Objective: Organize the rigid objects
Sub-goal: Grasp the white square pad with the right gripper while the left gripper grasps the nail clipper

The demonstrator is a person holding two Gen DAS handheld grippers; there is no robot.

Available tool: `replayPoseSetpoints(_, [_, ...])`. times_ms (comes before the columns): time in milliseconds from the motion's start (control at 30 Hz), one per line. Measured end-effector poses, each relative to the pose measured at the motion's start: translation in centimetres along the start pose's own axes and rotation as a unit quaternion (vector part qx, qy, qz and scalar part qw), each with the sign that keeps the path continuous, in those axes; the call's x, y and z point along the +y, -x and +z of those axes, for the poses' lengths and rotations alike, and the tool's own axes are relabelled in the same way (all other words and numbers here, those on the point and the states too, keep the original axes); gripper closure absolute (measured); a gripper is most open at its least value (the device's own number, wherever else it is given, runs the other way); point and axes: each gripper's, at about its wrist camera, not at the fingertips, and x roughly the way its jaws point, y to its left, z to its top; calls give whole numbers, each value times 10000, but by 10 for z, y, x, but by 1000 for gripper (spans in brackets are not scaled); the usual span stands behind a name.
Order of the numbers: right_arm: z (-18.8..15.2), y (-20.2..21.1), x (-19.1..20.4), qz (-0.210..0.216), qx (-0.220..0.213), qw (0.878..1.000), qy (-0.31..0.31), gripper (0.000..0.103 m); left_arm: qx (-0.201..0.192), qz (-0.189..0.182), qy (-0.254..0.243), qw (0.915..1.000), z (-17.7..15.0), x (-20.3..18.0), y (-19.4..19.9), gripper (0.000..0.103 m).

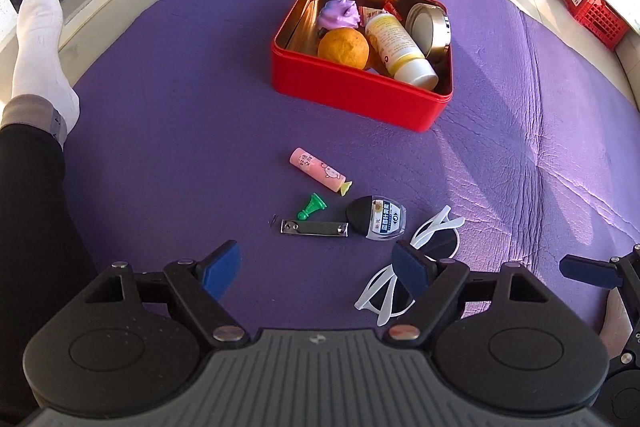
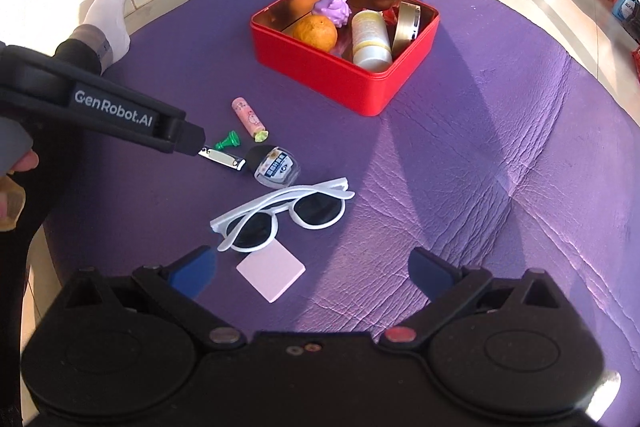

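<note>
Glossy red metal tin, wrinkled purple leather-like mat, shiny steel nail clipper

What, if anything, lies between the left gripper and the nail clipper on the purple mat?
Nothing visible. The left gripper is open, with bare mat between its fingers and the nail clipper. The green pawn lies just beyond the clipper, out of the way.

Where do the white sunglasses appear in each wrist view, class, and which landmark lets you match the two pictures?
Left wrist view: white sunglasses at lower right, partly hidden behind the left gripper.
Right wrist view: lower centre, in full view on the purple mat, just ahead of the right gripper.
Shared landmark: the red tin, beyond the sunglasses in both views.
</note>
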Motion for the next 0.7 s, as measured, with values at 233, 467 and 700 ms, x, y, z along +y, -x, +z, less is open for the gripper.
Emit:
replayPoseSetpoints(233, [-10,-36,16,289,298,9978,520,9,334,-38,177,9993,0,17,-45,20])
replayPoseSetpoints(467, [-18,-61,23,464,431,9941,879,20,356,-69,21,9993,9,12,-73,20])
replayPoseSetpoints(700, [-23,-73,25,481,431,9902,1242,27,377,-48,-177,9991,10,6,-90,20])
